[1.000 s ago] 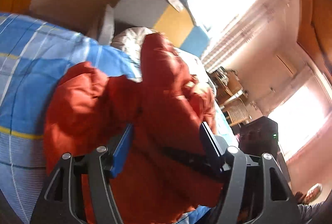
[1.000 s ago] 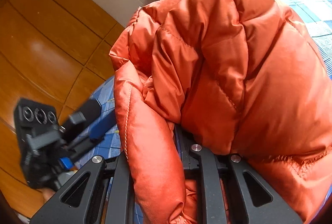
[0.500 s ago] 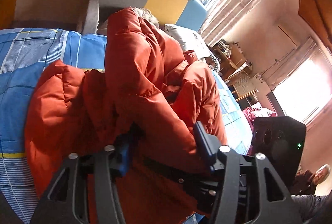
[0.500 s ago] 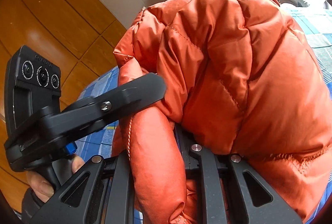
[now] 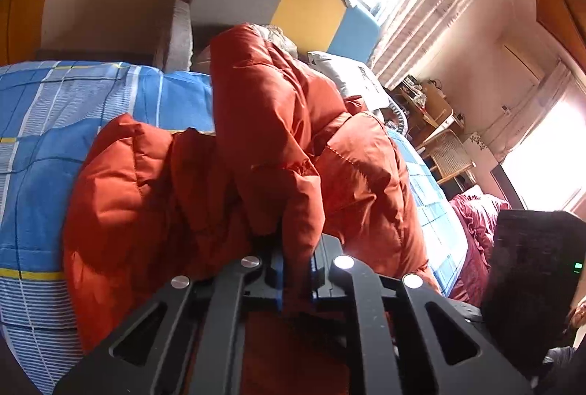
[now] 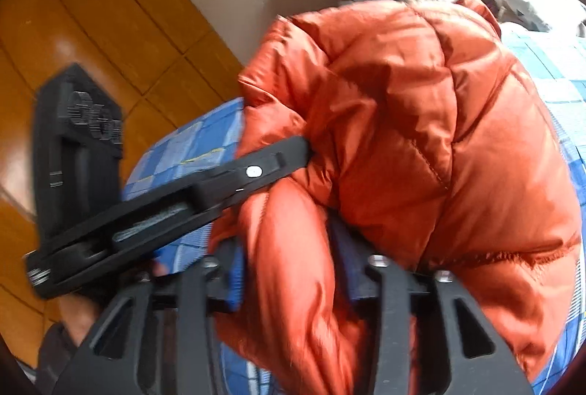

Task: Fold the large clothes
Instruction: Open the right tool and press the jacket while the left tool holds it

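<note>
An orange puffer jacket (image 5: 278, 146) lies bunched on a blue checked bedspread (image 5: 55, 124). My left gripper (image 5: 295, 270) is shut on a fold of the jacket, its blue pads pinching the fabric. In the right wrist view the jacket (image 6: 421, 138) fills the frame. My right gripper (image 6: 289, 270) has its jaws spread with a thick roll of the jacket between them. The left gripper (image 6: 296, 153) shows there too, reaching in from the left with its tip in the jacket.
A grey, yellow and blue headboard (image 5: 293, 3) and white pillows (image 5: 351, 76) lie at the far end of the bed. A dark red cloth (image 5: 476, 230) is at the bed's right edge. Wooden floor (image 6: 91, 29) lies left of the bed.
My left gripper has closed on a fold of the jacket after being open around it. My right gripper's jaws have spread apart around the jacket roll.
</note>
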Motion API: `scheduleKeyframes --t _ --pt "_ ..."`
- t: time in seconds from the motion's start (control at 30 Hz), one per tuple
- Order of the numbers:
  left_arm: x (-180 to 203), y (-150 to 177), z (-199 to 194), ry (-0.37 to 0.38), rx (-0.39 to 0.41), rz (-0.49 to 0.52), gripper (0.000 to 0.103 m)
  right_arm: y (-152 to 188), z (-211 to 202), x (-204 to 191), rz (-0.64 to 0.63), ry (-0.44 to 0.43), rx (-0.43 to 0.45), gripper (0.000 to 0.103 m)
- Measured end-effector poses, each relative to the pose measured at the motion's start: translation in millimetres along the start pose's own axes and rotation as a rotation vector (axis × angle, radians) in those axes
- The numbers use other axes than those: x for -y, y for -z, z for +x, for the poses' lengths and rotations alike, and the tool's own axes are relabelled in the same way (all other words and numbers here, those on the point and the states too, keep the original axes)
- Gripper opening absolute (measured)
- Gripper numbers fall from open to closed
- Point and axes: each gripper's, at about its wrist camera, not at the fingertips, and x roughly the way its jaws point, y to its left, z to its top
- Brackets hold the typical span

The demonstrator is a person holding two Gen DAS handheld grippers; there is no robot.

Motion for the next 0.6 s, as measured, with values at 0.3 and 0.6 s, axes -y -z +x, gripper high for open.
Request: scheduleKeyframes --t 0.3,0.6 --pt "0 5 -8 0.001 0.036 -0.005 0.007 -3 -65 18 -0.012 -0.06 0.059 0.068" --pt "3 10 -28 0.027 0.082 0.006 0.006 -8 -103 150 0.307 0.029 0.184 0.061"
